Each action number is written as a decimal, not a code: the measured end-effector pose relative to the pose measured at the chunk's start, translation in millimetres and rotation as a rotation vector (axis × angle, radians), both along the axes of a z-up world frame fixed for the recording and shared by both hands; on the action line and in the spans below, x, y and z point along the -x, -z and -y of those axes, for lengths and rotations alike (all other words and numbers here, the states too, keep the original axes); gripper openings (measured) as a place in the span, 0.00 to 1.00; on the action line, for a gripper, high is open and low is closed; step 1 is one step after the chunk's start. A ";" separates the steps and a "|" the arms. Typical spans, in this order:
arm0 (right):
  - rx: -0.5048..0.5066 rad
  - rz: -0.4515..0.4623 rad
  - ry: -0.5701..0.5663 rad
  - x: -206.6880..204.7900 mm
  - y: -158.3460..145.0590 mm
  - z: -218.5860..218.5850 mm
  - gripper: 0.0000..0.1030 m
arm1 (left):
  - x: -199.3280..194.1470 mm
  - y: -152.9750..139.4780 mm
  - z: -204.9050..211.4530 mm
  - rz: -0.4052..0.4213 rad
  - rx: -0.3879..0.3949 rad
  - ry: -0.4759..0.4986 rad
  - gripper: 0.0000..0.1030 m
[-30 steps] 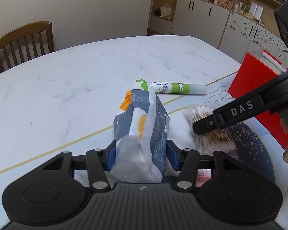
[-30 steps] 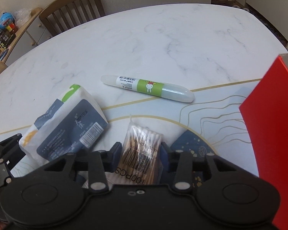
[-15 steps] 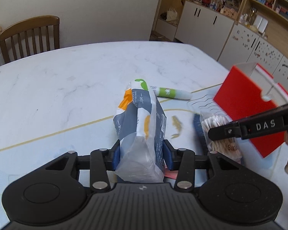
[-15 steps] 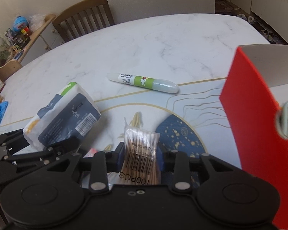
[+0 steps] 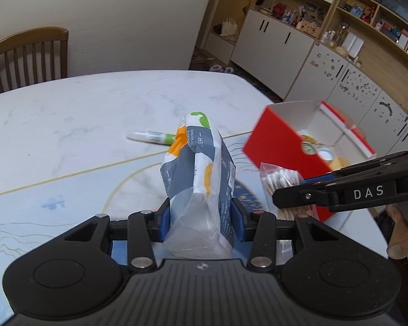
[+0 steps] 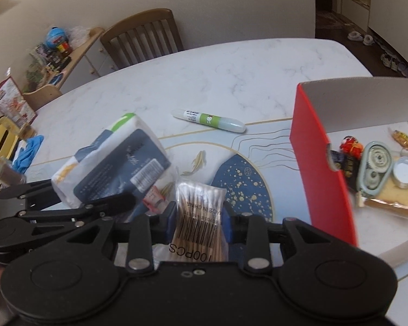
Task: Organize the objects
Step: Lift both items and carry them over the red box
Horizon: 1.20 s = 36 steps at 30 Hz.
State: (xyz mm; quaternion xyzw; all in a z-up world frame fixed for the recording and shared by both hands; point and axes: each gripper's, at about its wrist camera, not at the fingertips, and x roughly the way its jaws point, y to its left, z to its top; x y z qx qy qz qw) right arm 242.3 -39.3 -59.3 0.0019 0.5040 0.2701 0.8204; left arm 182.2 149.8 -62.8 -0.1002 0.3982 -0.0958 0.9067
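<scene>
Here the left gripper [image 5: 201, 217] clamps a tissue pack [image 5: 201, 174] clear of the table [image 5: 68, 125]; the right gripper [image 6: 200, 224] pinches a cotton swab bag [image 6: 198, 206]. Red box [image 6: 321, 168] at three o'clock, tube [image 6: 208, 120] at twelve.

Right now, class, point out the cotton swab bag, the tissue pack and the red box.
cotton swab bag [image 6: 197, 212]: right wrist view, on its barcoded face.
tissue pack [image 5: 201, 179]: left wrist view, on its grey-and-white side.
red box [image 6: 317, 168]: right wrist view, on its red outer wall.
</scene>
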 end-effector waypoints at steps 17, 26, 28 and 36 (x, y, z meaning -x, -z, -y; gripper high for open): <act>-0.070 0.057 0.017 -18.6 -40.8 111.9 0.31 | -11.5 -35.2 104.5 0.030 0.019 0.078 0.41; -0.077 0.083 0.084 -45.6 -40.7 175.4 0.31 | -33.3 -35.8 160.1 0.027 0.015 0.109 0.41; -0.075 0.091 0.100 -52.1 -40.0 187.3 0.31 | -39.8 -36.2 171.4 0.028 0.006 0.117 0.41; -0.078 0.118 0.161 -86.5 -39.2 229.1 0.31 | -74.3 -29.1 214.6 0.001 -0.030 0.136 0.41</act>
